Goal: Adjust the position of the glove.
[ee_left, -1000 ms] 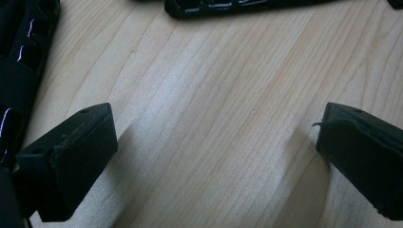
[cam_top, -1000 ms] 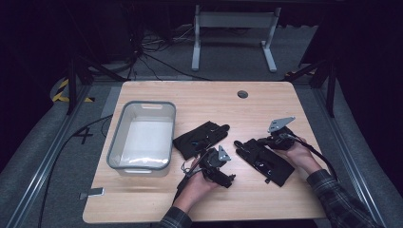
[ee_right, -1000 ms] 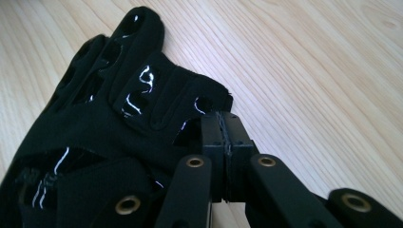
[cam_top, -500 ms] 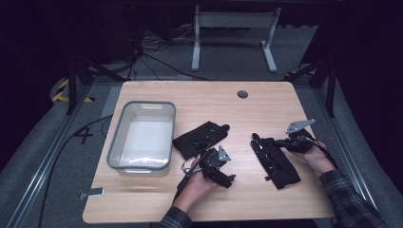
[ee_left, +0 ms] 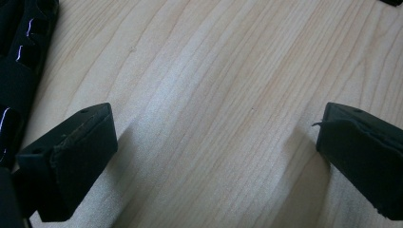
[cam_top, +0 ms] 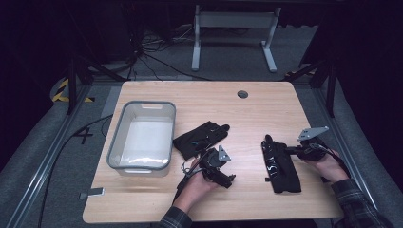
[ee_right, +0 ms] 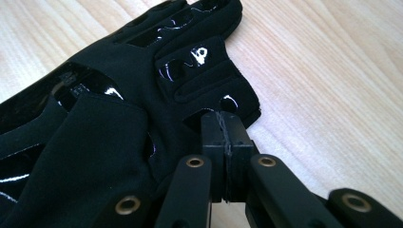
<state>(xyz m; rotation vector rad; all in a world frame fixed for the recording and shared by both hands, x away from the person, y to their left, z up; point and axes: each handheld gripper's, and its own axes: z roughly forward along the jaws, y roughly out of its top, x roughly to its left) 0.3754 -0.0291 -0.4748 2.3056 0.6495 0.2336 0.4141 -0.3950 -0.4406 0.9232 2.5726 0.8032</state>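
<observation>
Two black gloves lie on the wooden table. One glove is spread near the middle, just beyond my left gripper. That gripper rests low on the wood, held by a hand, its jaws wide open with nothing between them. The other glove lies lengthwise at the right. My right gripper is shut on its near edge, and in the right gripper view the closed jaws pinch the fabric of this glove. An edge of the same glove appears at the left of the left gripper view.
A grey plastic bin stands at the table's left. A round cable hole sits near the far edge. Bare wood lies between the two gloves and along the front edge. A white table frame stands beyond.
My right gripper has pulled its glove to the right and turned it so it lies lengthwise. The left gripper and the middle glove have stayed put.
</observation>
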